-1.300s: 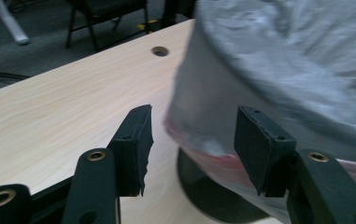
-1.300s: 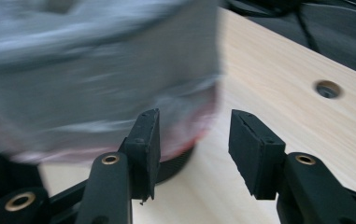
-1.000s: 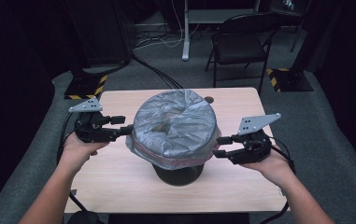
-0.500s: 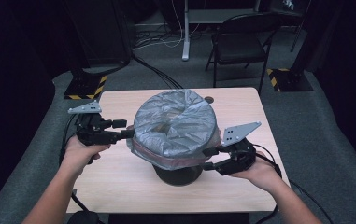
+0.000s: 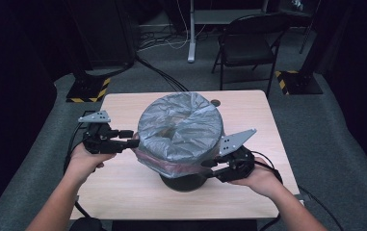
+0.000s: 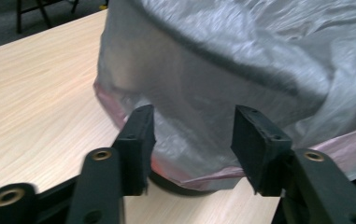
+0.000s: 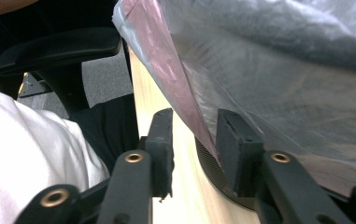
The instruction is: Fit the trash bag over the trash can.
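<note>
Left gripper [image 6: 192,135]: my jaws spread at the bag's [image 5: 181,127] side.
Right gripper [image 7: 194,140]: my jaws spread around the bag's pink hem [image 7: 166,60].
Bin [image 5: 183,182]: black.
Writing: none readable.

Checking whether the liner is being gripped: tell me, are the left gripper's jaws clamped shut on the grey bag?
No. In the left gripper view the left gripper stands open, its jaws wide apart with the grey bag hanging loose between them, unpinched.
</note>
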Demonstrator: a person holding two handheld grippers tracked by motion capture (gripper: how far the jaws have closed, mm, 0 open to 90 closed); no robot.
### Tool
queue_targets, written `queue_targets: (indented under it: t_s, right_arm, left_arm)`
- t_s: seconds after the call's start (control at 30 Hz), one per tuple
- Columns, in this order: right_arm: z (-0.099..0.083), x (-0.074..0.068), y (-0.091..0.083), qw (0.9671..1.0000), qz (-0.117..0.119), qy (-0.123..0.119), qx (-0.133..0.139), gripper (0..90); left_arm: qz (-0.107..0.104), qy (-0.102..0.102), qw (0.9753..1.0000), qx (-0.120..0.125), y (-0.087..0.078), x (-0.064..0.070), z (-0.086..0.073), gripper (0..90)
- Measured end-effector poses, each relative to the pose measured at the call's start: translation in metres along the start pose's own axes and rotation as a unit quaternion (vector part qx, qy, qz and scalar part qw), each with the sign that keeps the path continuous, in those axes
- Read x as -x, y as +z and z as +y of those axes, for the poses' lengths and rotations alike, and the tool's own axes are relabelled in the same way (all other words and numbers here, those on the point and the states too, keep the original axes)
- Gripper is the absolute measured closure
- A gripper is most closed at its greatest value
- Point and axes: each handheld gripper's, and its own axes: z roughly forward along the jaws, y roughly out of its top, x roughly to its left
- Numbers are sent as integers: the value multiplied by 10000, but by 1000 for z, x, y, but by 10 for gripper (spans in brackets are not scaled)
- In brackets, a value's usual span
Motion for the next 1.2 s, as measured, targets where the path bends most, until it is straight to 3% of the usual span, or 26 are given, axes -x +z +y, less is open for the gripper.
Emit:
queue_targets:
  t_s: [0.03, 0.13, 0.27, 0.4, 0.6, 0.83, 1.1, 1.2]
  right_arm:
    - [-1, 0, 0, 10000, -4, -8, -4, 685]
    - [-3, 0, 2, 10000, 0, -10, -24, 713]
    - [-5, 0, 3, 10000, -3, -8, -2, 713]
    - [-5, 0, 4, 10000, -6, 24, 16, 639]
    - [-3, -1, 5, 10000, 4, -27, -2, 705]
    - [-4, 0, 5, 10000, 14, -84, 8, 814]
    - [-6, -3, 2, 9999, 41, -153, 16, 876]
    - [-6, -3, 3, 9999, 30, -169, 14, 877]
  left_arm:
    - [120, -20, 9999, 34, -1, -1, -2, 416]
    - [170, -126, 9998, 39, 0, -5, -8, 394]
    - [-86, -301, 9995, -4, 6, -6, -17, 387]
    - [-148, -335, 9993, -63, 10, -6, -24, 384]
    - [-243, -350, 9990, -100, 14, -6, -26, 534]
    - [-279, -146, 9992, -249, 17, 0, -25, 798]
    - [-343, -109, 9992, -156, 1, 6, -25, 887]
    - [-270, 25, 9995, -176, -2, 10, -27, 870]
